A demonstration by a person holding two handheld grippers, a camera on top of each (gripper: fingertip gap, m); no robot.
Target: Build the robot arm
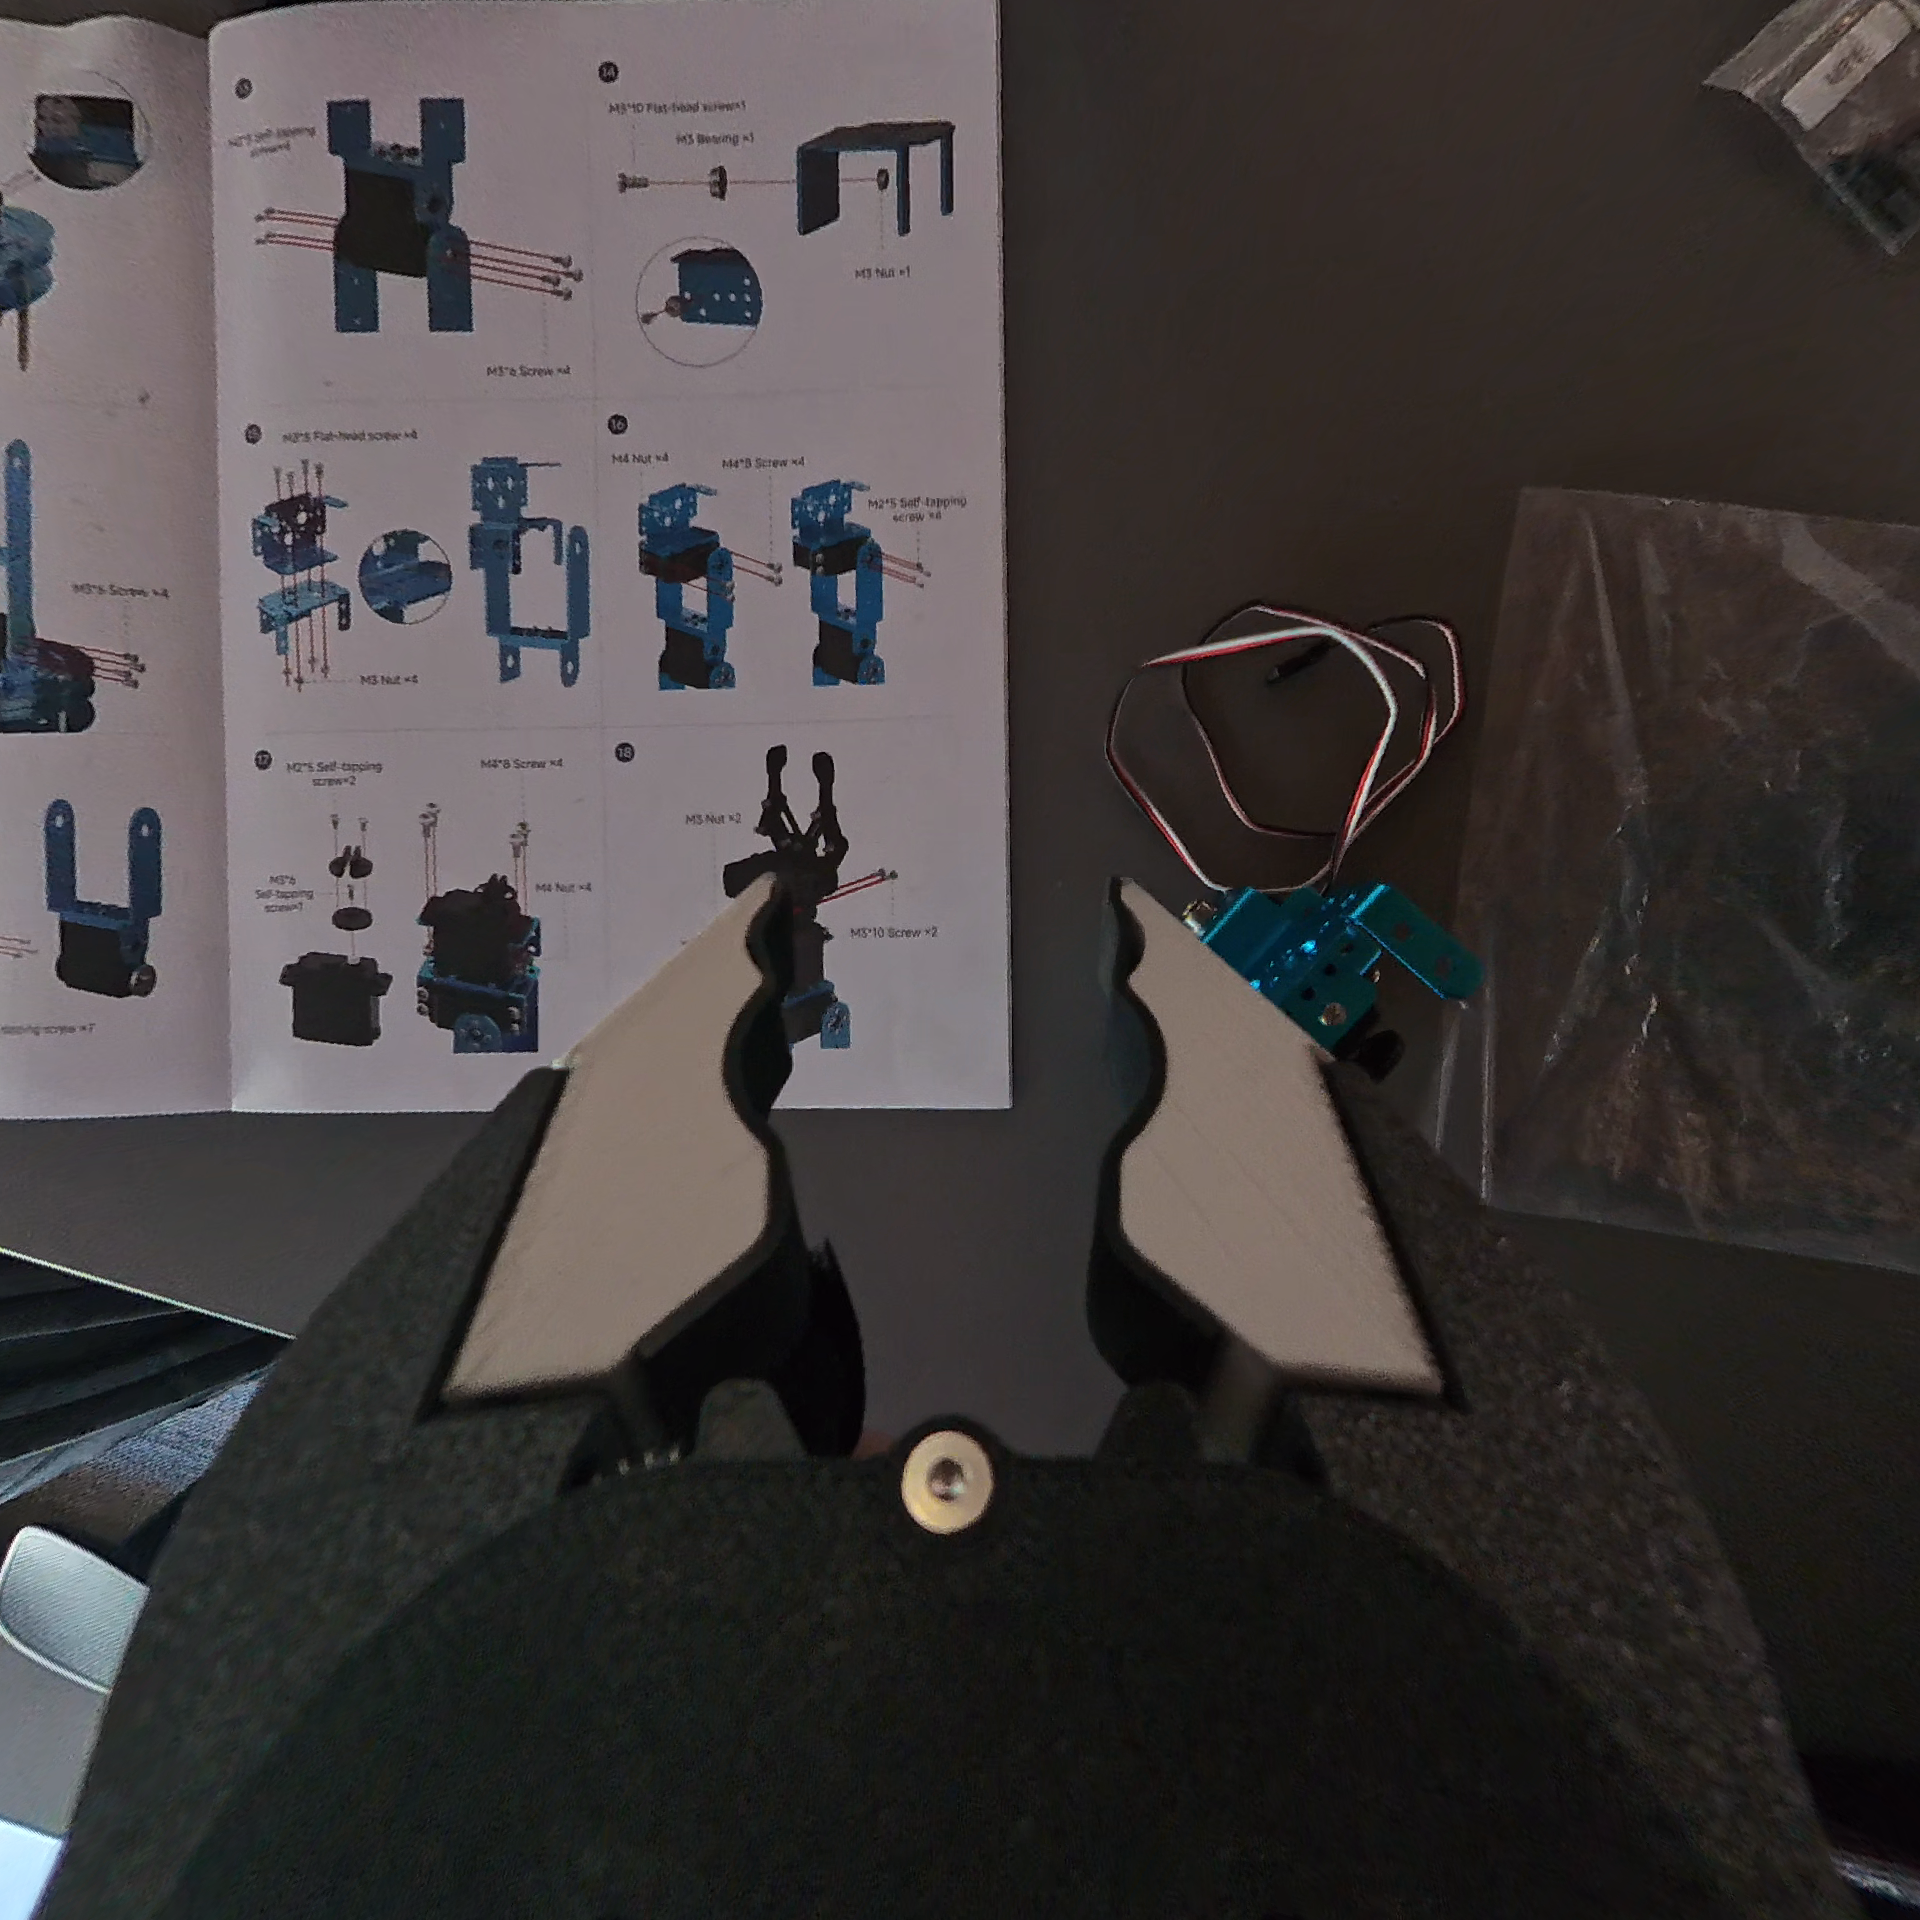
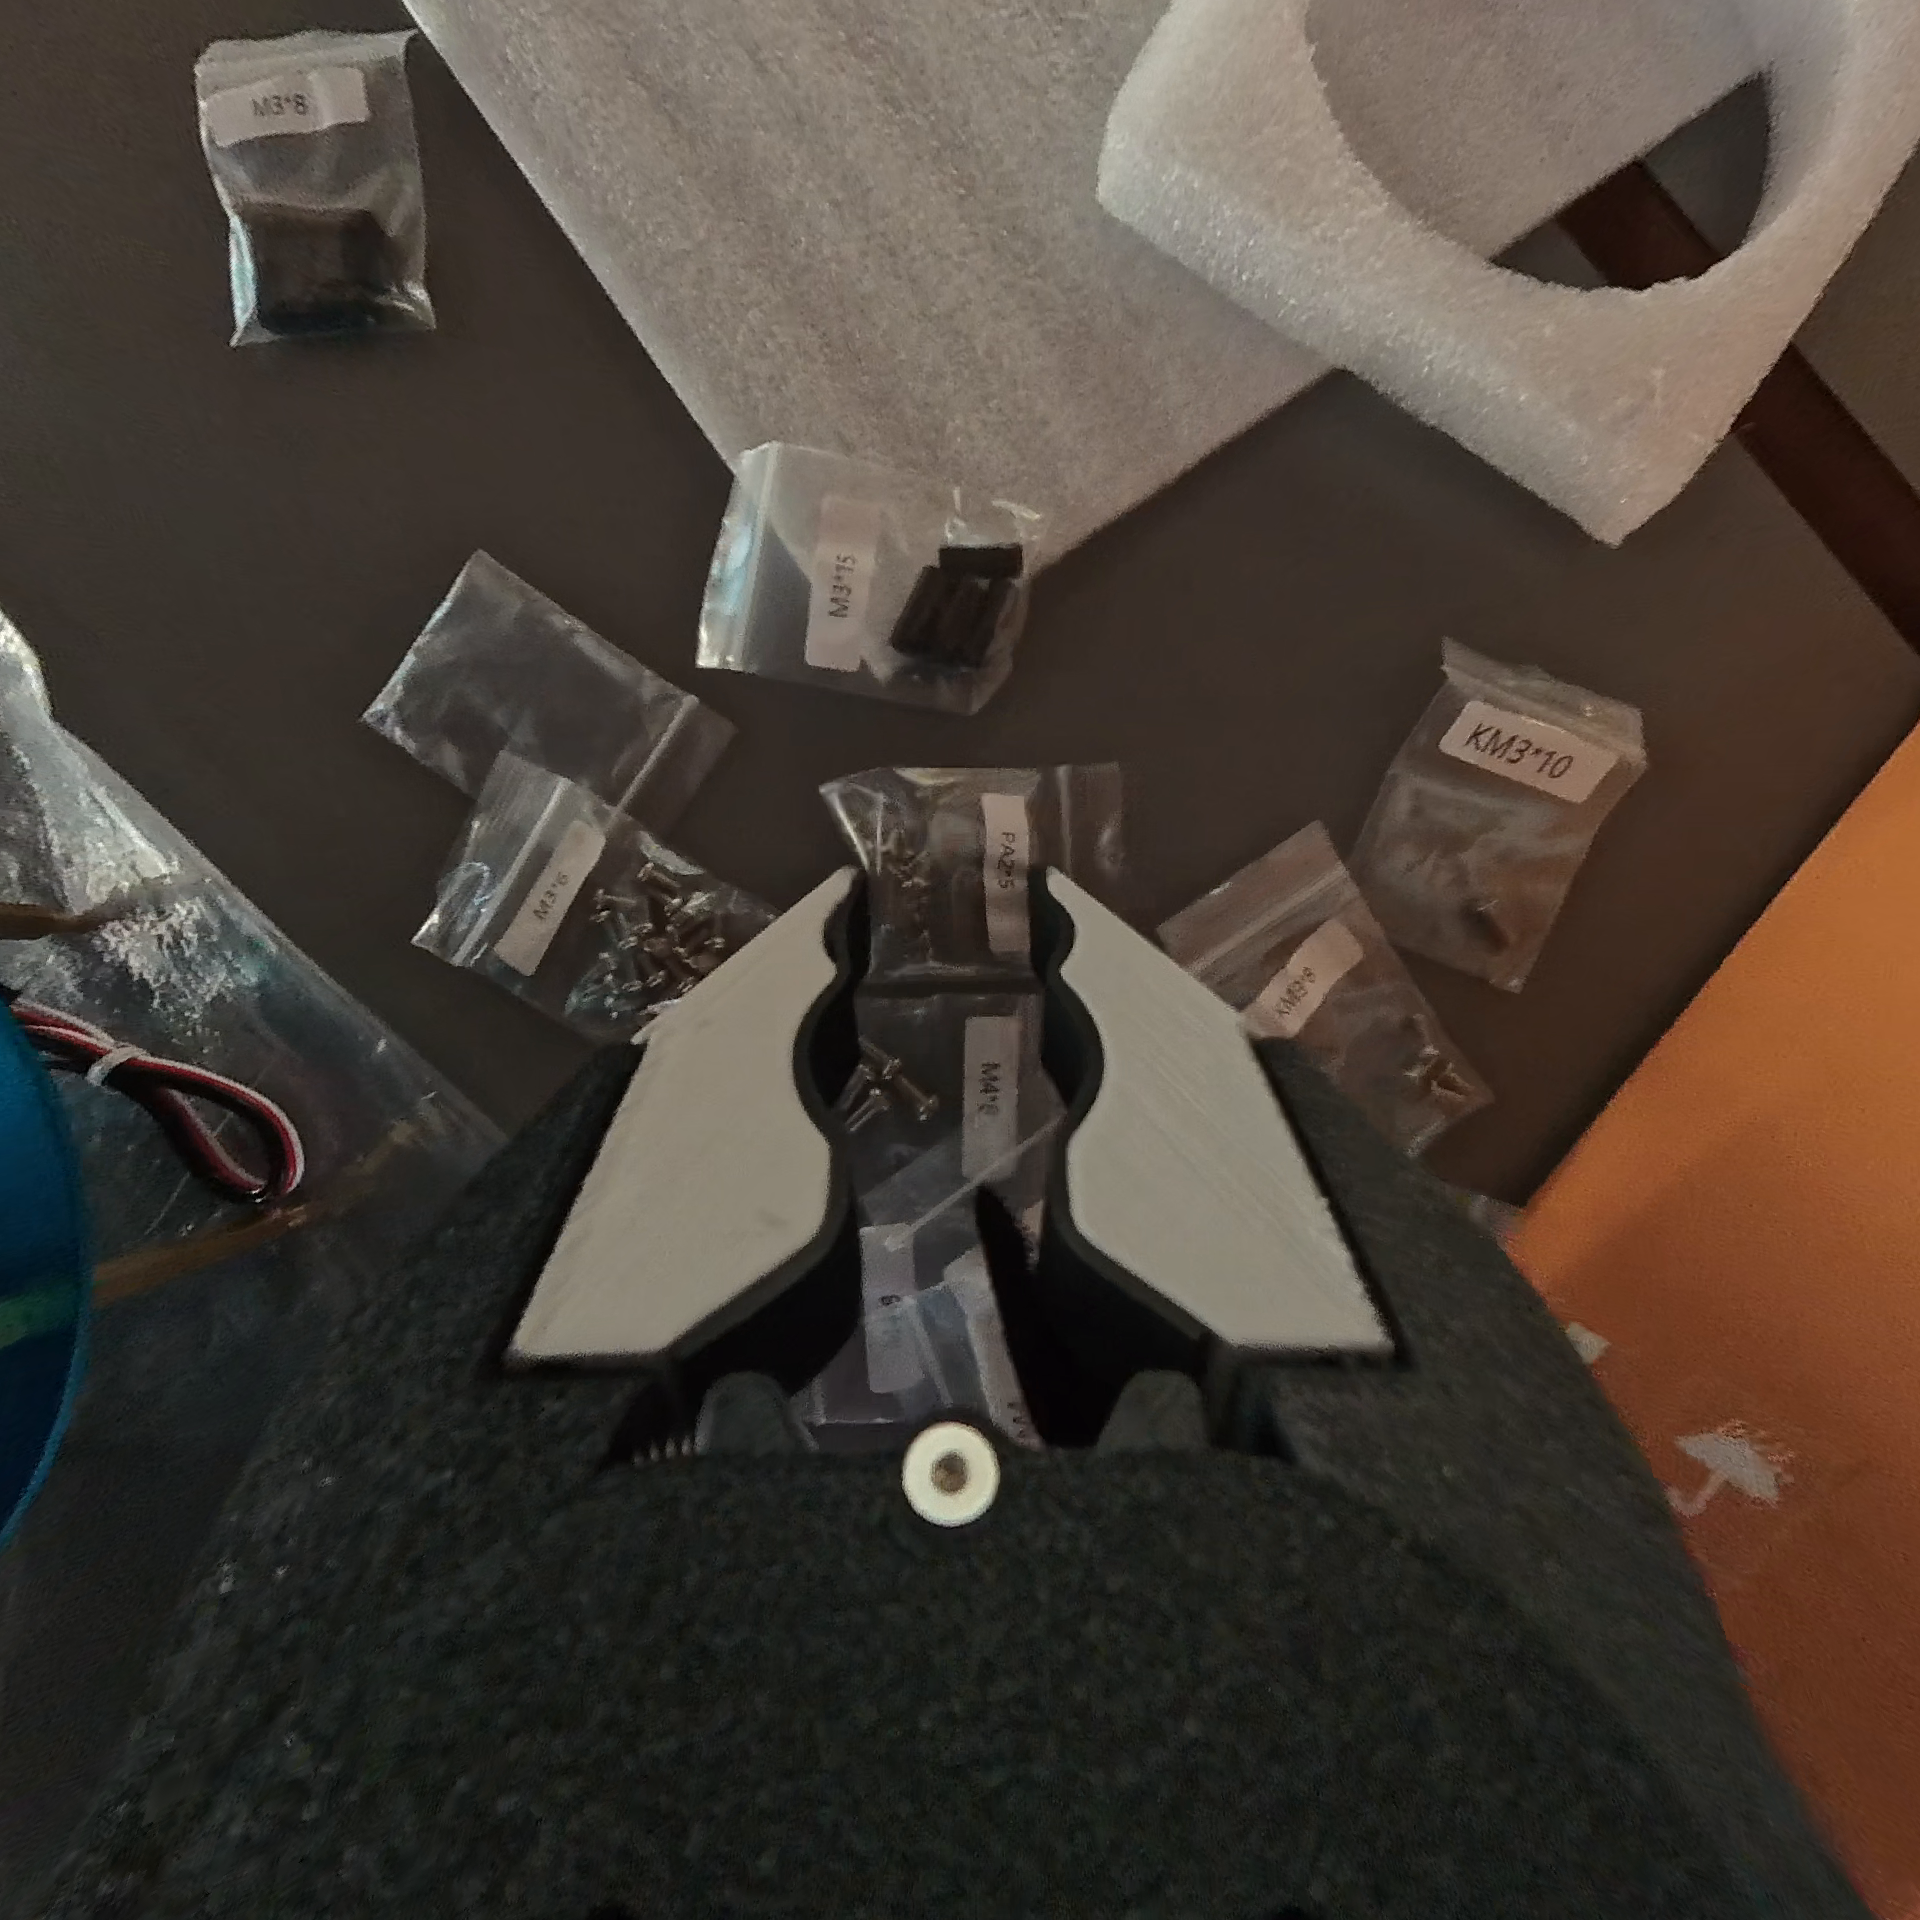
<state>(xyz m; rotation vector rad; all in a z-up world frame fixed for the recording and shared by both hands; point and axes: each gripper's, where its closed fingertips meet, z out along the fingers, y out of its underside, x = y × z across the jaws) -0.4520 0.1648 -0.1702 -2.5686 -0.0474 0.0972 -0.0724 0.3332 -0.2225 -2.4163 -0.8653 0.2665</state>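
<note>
My left gripper (image 1: 943, 894) is open and empty above a dark table. An open instruction booklet (image 1: 613, 540) with blue assembly drawings lies under and left of its left finger. A blue metal bracket assembly (image 1: 1340, 951) with a red, white and black wire loop (image 1: 1288, 717) lies just behind its right finger. My right gripper (image 2: 951, 883) is open and empty, hovering over small clear labelled bags. A bag of small screws (image 2: 935, 1081) and another labelled bag (image 2: 966, 873) show between its fingers.
More screw bags lie around the right gripper: one left (image 2: 592, 914), one ahead (image 2: 862, 577), two right (image 2: 1507, 810), one far left (image 2: 312, 187). White foam sheets (image 2: 1455, 260) lie at the back. An orange surface (image 2: 1745, 1247) is right. A large clear bag (image 1: 1704, 862) lies right of the bracket. The gap from one gripper's tips to the other's is roughly 40 cm.
</note>
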